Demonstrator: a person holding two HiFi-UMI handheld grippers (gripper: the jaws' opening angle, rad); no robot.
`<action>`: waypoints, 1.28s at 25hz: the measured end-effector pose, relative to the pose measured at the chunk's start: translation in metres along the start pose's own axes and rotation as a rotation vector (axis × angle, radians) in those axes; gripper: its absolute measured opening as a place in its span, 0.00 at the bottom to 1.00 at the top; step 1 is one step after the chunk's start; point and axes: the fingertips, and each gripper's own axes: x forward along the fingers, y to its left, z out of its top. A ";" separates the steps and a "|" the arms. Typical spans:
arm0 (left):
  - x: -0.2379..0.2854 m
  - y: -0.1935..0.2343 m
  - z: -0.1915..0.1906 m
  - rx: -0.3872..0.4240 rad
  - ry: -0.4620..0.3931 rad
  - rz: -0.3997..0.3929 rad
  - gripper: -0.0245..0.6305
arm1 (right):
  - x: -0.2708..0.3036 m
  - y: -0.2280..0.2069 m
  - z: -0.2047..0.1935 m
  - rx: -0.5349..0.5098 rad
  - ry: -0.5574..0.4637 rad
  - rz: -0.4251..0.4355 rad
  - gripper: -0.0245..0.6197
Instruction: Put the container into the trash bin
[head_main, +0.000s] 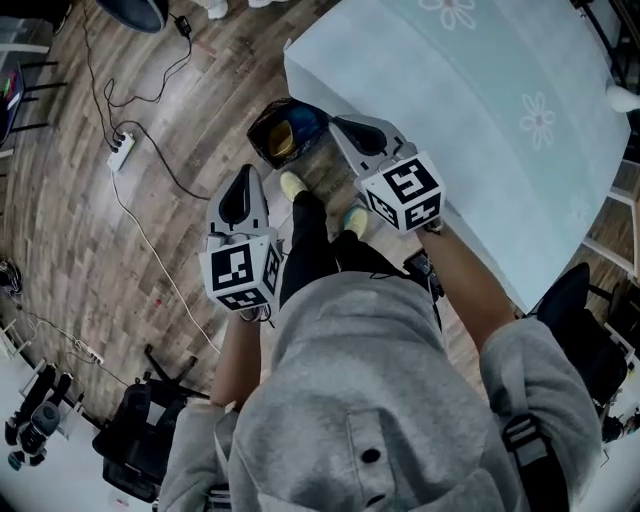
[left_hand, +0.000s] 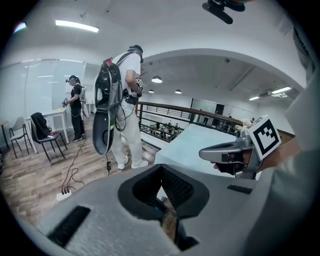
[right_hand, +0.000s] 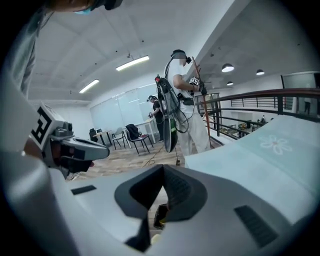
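Grey-bodied left gripper (head_main: 245, 174): jaws drawn together, dark pads meeting, nothing between them. It points forward and down over the wood floor (head_main: 120, 250), its tip short of the trash bin (head_main: 256, 130) and to the bin's left.

Right gripper (head_main: 338, 124): the jaws are likewise closed on themselves and empty. Its tip hangs just beside the bin's right rim, above the edge of the table (head_main: 480, 110).

Trash bin: dark and open-topped, standing on the floor against the near corner of the table. Inside it are a yellowish mass and a blue patch. Neither gripper holds the container, and I cannot tell which of the shapes in the bin it is.

Through the slit under each gripper's pads, a dark edge and a bit of floor show; detail is too small to read.

Table: covered with a pale blue-green cloth with white flower prints.

Operator: grey hooded top, dark trousers, feet (head_main: 292, 185) in pale yellow, planted just before the bin, between the two grippers.

Surroundings: a white power strip (head_main: 120, 150) with black cables trails across the floor at left. In the left gripper view a person in white (left_hand: 126, 105) with a backpack rig stands near a railing (left_hand: 165, 111). Another person in dark clothes (left_hand: 76, 107) stands by a chair (left_hand: 42, 132).
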 end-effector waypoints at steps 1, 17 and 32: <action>-0.003 -0.007 0.004 0.013 -0.006 -0.008 0.07 | -0.011 0.001 0.003 -0.003 -0.010 -0.004 0.08; -0.040 -0.146 0.053 0.147 -0.132 -0.136 0.07 | -0.178 -0.004 0.030 -0.010 -0.212 -0.082 0.08; -0.093 -0.157 0.041 0.150 -0.187 -0.062 0.07 | -0.222 0.005 0.019 -0.032 -0.253 -0.106 0.08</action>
